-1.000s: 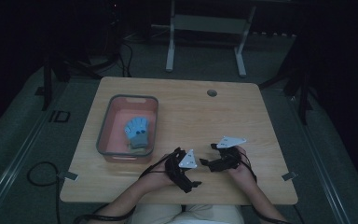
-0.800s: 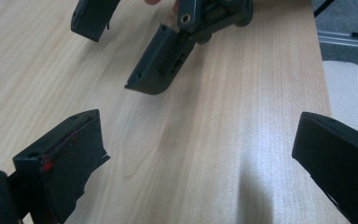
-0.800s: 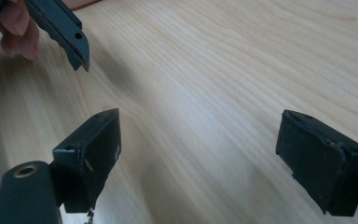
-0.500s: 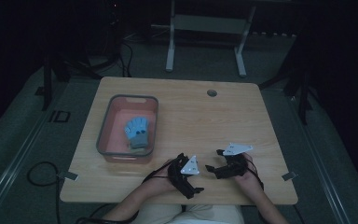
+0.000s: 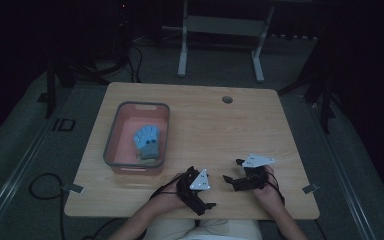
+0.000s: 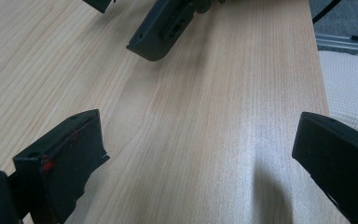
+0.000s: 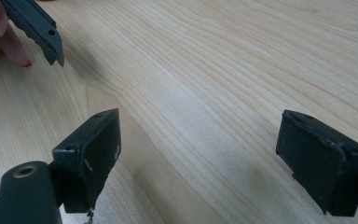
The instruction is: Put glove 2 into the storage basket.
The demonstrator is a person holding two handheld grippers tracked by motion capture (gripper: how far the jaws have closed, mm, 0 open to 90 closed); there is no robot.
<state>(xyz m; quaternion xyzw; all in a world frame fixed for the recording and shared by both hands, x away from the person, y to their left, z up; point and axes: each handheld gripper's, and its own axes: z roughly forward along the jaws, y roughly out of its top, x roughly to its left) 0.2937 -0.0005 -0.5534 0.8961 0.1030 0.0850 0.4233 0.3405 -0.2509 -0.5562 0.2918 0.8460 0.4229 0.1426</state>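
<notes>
A blue glove (image 5: 147, 140) lies in a grey-rimmed pink bin (image 5: 111, 146) on the left part of the wooden table (image 5: 215, 127). Near the front edge a person's hands hold both grippers close together, facing each other. My left gripper (image 5: 208, 198) (image 6: 200, 156) is open, with bare wood between its jaws. My right gripper (image 5: 231, 171) (image 7: 200, 156) is open too and holds nothing. The left gripper view shows a jaw of the right gripper (image 6: 161, 32) ahead. In the right gripper view, a jaw of the left gripper (image 7: 37, 28) and the person's fingers (image 7: 0, 39) sit at the top left.
A round cable hole (image 5: 227, 99) marks the table's far side. Beyond the table stands a metal frame (image 5: 220, 30). A cable (image 5: 42, 187) loops on the floor at the left. The table's front edge (image 6: 319, 60) runs close beside the left gripper.
Both grippers have drawn back a little toward the table's front edge. Both stay open, and the glove and bin have not moved.
</notes>
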